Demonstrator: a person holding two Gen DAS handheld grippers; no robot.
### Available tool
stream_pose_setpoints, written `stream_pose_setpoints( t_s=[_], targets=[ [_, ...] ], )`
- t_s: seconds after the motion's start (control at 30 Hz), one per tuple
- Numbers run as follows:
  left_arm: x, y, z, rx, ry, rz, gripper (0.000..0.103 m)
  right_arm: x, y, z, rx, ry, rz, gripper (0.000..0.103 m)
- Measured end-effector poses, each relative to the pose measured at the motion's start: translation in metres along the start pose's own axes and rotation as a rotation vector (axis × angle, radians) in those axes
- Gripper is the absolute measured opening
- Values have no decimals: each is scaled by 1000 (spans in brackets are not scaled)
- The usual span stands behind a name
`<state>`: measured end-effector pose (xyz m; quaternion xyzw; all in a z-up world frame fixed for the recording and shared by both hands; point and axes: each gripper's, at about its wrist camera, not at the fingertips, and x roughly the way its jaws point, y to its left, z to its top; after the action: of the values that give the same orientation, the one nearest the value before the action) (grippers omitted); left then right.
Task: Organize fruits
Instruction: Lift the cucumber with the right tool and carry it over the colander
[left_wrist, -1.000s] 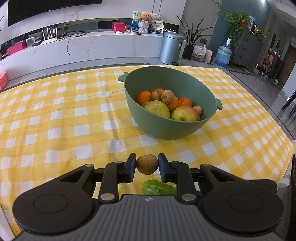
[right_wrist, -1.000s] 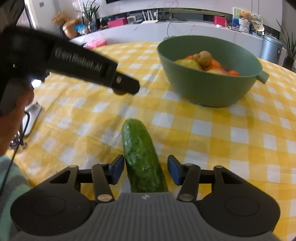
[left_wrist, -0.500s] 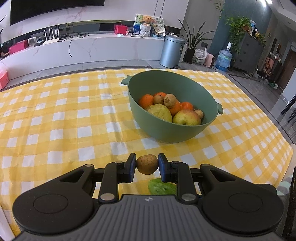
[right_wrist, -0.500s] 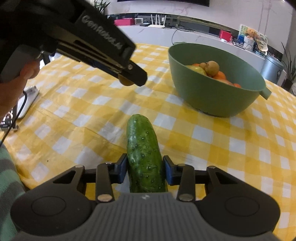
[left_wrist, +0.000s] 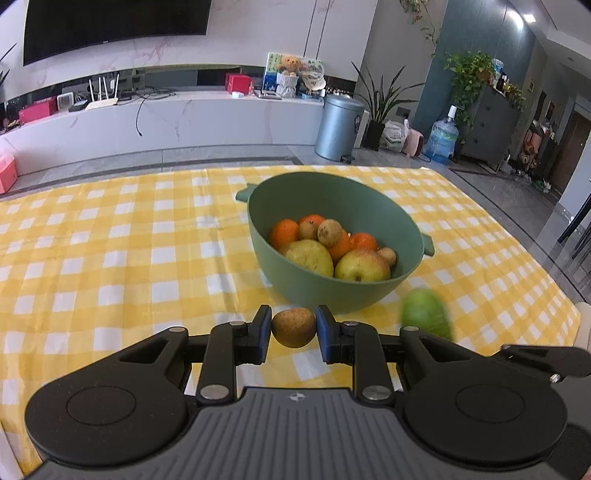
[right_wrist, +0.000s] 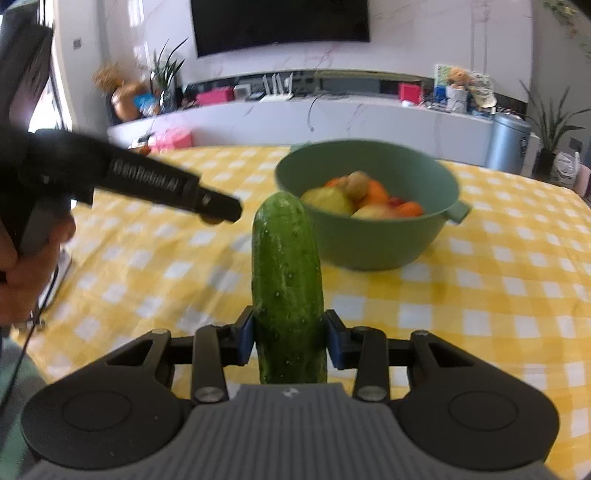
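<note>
Small brown fruit: a round, rough-skinned brown fruit (left_wrist: 294, 327) is pinched between the blue pads of the black left gripper (left_wrist: 291, 334), held above the cloth just short of the bowl
Cucumber: a long, bumpy dark green cucumber (right_wrist: 288, 284) is clamped by the black right gripper (right_wrist: 289, 339), its tip pointing at the bowl; in the left wrist view it is a green blur (left_wrist: 425, 318) beside the bowl
Bowl: a deep sage-green plastic bowl with side handles (left_wrist: 373, 206) holds oranges, yellow-green apples and more small brown fruit
Table: yellow and white checked tablecloth (left_wrist: 110, 251) under everything
In the way: the left gripper's arm crosses the right wrist view, left of the cucumber
Background: grey pedal bin (left_wrist: 340, 125), blue water jug (left_wrist: 441, 142), white router (left_wrist: 103, 99), dark wall screen (left_wrist: 110, 26)
Writing: white lettering on the left gripper's arm, roughly "GenRobot.AI", blurred
</note>
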<state>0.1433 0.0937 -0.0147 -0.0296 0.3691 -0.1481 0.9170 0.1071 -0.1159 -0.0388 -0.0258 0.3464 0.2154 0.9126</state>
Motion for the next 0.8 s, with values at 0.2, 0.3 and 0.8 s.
stream_pose_setpoints(
  t_s=[0.2, 0.3, 0.8],
  targets=[
    [-3, -11, 10, 18, -48, -9, 28, -20, -18, 18, 43, -84, -14, 35],
    [-2, -18, 15, 35, -66, -12, 28, -29, -26, 29, 59, -128, -14, 35],
    [25, -14, 53, 63, -77, -38, 28, -16, -80, 115, 89, -180, 37, 35]
  ],
)
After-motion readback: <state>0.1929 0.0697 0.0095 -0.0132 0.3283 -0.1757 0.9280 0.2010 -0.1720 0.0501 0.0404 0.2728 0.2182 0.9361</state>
